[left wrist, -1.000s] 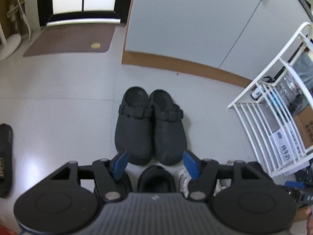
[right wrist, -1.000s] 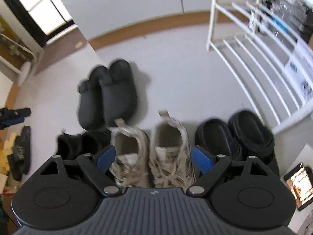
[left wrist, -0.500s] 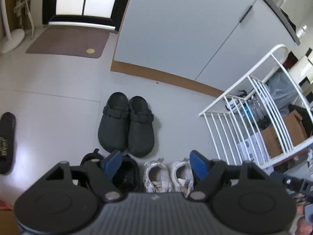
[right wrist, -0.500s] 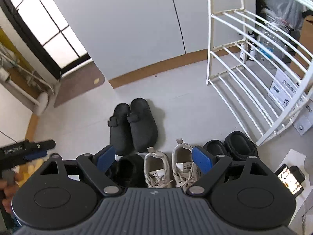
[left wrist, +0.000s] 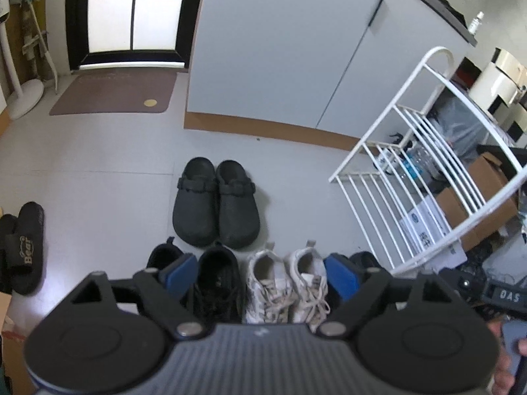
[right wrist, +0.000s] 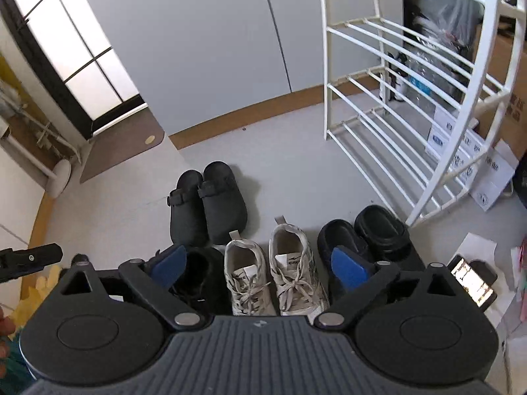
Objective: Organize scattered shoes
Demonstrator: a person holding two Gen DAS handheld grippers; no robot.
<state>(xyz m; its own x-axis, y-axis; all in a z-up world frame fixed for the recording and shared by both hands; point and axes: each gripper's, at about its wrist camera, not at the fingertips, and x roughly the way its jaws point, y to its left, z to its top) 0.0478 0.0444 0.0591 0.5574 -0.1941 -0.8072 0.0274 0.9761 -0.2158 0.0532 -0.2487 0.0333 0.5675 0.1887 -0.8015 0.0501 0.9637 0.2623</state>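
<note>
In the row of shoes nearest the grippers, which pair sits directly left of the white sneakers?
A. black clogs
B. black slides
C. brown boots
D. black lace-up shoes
D: the black lace-up shoes sit directly left of the white sneakers; the black clogs stand in front of the row.

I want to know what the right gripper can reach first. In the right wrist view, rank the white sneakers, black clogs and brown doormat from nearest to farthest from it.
1. White sneakers: between the open fingers of the right gripper.
2. Black clogs: just beyond, slightly left.
3. Brown doormat: far left, by the door.
</note>
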